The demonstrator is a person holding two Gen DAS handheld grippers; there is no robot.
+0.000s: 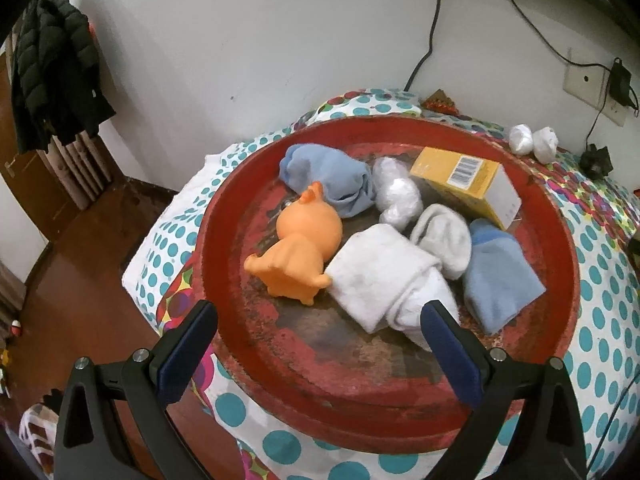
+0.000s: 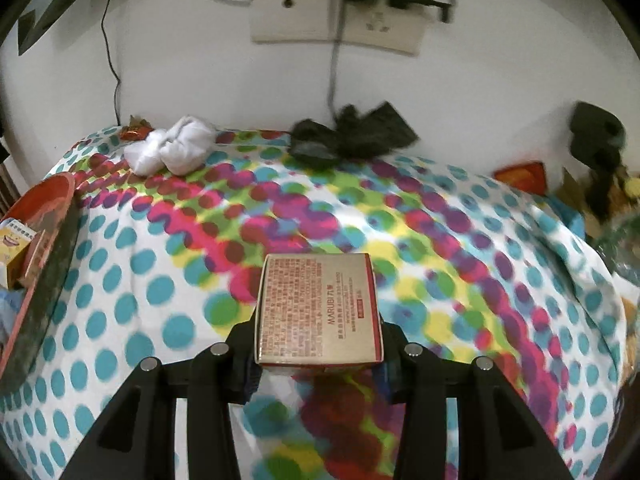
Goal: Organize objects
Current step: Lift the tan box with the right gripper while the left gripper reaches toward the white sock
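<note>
In the left wrist view a round red tray holds an orange rubber duck, blue socks, white socks, a plastic-wrapped white bundle and a yellow box. My left gripper is open and empty, just above the tray's near rim. In the right wrist view my right gripper is shut on a gold and red Marubi box, held above the dotted bedspread. The tray's edge shows at far left there.
Two white bundles and a black crumpled item lie near the wall. Cables and a socket plate are on the wall. A dark jacket hangs at left. A wooden floor lies beyond the bed's left edge.
</note>
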